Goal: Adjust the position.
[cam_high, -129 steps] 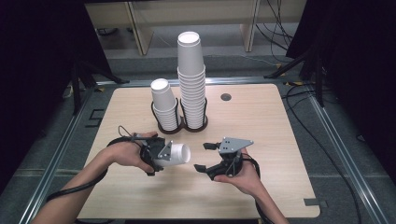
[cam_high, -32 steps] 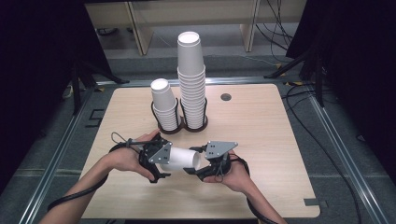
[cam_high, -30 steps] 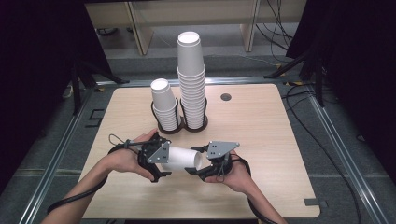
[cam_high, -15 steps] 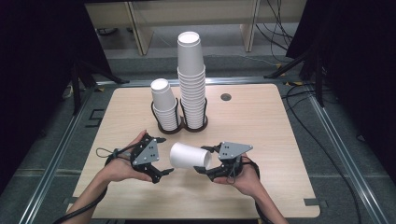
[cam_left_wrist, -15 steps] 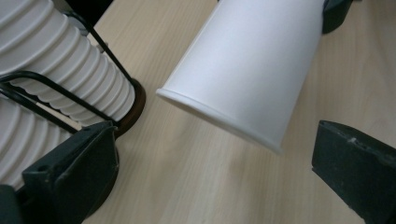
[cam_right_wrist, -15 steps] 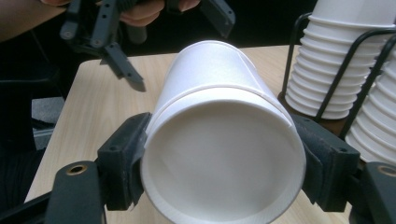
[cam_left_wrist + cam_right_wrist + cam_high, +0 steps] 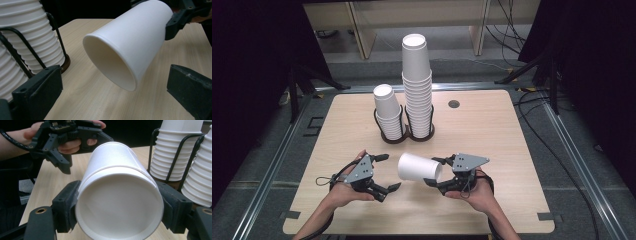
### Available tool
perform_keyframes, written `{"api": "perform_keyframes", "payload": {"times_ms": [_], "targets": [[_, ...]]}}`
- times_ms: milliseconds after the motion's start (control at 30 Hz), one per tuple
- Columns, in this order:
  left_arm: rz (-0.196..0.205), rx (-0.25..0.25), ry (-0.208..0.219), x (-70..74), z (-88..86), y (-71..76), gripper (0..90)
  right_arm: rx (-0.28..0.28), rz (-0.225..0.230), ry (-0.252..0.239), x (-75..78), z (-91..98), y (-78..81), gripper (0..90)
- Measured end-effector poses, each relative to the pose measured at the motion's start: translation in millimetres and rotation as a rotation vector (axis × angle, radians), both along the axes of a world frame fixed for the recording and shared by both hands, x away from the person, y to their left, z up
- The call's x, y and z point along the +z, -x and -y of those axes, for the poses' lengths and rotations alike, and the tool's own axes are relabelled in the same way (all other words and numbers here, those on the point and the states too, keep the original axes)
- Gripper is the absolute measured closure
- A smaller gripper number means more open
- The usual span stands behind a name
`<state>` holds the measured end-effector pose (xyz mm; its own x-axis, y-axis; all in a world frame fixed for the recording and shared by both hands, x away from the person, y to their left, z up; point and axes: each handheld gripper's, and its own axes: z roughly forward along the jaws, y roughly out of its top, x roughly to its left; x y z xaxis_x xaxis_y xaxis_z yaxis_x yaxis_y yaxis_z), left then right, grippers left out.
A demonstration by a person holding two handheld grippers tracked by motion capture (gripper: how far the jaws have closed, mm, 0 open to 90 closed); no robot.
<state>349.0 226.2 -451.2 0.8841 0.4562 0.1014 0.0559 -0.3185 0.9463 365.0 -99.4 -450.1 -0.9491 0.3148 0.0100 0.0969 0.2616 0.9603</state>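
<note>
Jaws right gripper (image 7: 435, 172): clamping paper cup (image 7: 419, 167) sideways, lifting it above table (image 7: 512, 150)
Jaws left gripper (image 7: 386, 172): gaping wide, holding nothing
Cup mouth: facing left gripper, apart

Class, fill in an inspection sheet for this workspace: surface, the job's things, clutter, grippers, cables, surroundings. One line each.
Surface: light wooden table, with a small dark round grommet near the far edge.
Job's things: white paper cup held on its side; short cup stack and tall cup stack upright in a black wire holder.
Clutter: nothing seen.
Grippers: right gripper clamps the cup's base end; left gripper open, apart from the cup.
Cables: one trails from the left gripper; more on the floor.
Surroundings: dark curtains, grey floor, wooden furniture legs behind.
</note>
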Motion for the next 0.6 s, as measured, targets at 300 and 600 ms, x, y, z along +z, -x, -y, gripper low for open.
{"api": "perform_keyframes", "payload": {"times_ms": [300, 600], "targets": [[-0.044, -0.052, 0.045, -4.1, 0.9, -3.1, 0.0, 0.037, 0.006, -0.019, 0.2, -1.7, -0.7, 27.1], [-0.061, -0.121, 0.022, -3.4, 4.9, -8.9, 0.0, 0.069, -0.013, -0.012, 2.3, -3.4, 0.9, 27.2]]}}
